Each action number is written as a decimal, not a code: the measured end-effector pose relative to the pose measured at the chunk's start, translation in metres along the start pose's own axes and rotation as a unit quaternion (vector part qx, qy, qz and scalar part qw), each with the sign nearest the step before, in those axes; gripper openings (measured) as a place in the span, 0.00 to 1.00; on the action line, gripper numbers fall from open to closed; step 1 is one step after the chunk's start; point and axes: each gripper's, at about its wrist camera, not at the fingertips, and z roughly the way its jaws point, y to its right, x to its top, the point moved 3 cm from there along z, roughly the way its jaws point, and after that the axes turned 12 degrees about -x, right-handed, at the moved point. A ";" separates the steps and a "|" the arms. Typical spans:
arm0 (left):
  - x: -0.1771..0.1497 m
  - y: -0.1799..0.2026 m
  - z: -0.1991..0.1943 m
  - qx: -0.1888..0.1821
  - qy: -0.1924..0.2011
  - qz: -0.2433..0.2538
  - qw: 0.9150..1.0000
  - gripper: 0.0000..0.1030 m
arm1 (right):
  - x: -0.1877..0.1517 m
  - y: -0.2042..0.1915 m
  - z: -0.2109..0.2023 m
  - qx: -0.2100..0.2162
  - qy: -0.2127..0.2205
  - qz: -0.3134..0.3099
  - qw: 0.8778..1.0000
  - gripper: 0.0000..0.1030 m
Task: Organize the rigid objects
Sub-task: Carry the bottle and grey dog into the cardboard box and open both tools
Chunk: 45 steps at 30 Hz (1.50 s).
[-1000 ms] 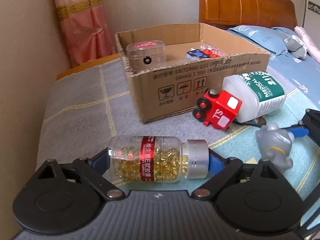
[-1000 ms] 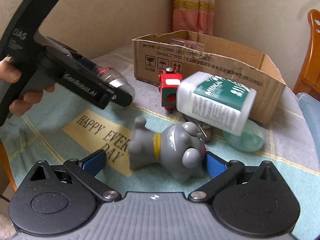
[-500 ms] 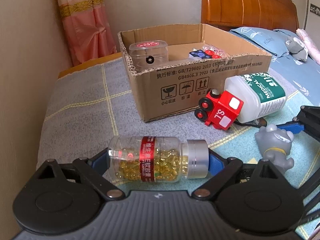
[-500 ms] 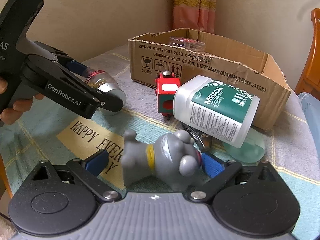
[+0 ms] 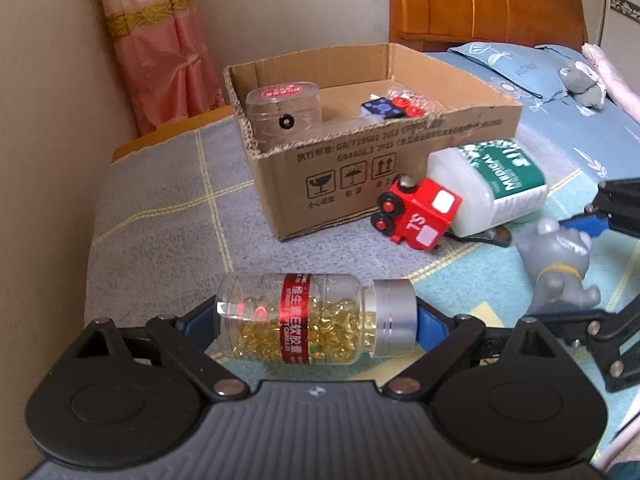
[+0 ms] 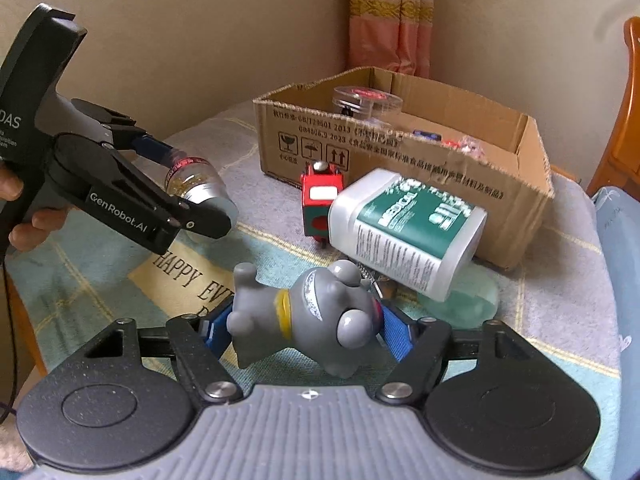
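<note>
The cardboard box (image 5: 372,140) serves as the landmark, standing open-topped on the checked blanket (image 5: 160,216). Far to its left, seen from the right wrist view, the left gripper (image 5: 318,322) is clenched end to end on a clear capsule bottle (image 5: 316,326) with a red label band and a silver cap; the bottle lies sideways between the blue pads, lifted clear of the blanket and in front of the box's left corner. Inside the box, at its left end, stands a clear round jar (image 5: 284,114) with a red-printed lid, and toward the middle of the box floor lie a small blue item and red pieces (image 5: 394,106) in clear wrapping. Just in front of the box's printed front wall, near its middle, a red toy train (image 5: 418,214) sits tilted, touching a white bottle with a green label (image 5: 488,186) that lies on its side just to the right and leans against the box wall. A pale green object (image 6: 464,300) lies under that bottle's far end. In front of the white bottle, farther from the box, the right gripper (image 6: 306,330) grasps a grey toy figure (image 6: 308,314) with a yellow collar, its blue pads pressing on the feet end and the head end; the figure lies on its side between them, above the blanket's lettered patch (image 6: 184,276).
</note>
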 end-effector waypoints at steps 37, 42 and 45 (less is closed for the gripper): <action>0.199 0.016 0.042 -0.026 0.010 0.051 0.998 0.92 | 0.114 0.120 0.007 -0.043 0.090 0.000 0.995 0.96; 0.207 0.016 0.060 -0.032 0.000 0.047 0.998 0.92 | 0.103 0.119 0.008 -0.036 0.084 0.004 0.996 0.98; 0.212 0.015 0.068 -0.036 -0.003 0.041 0.998 0.92 | 0.097 0.118 0.005 -0.040 0.083 0.000 0.996 0.99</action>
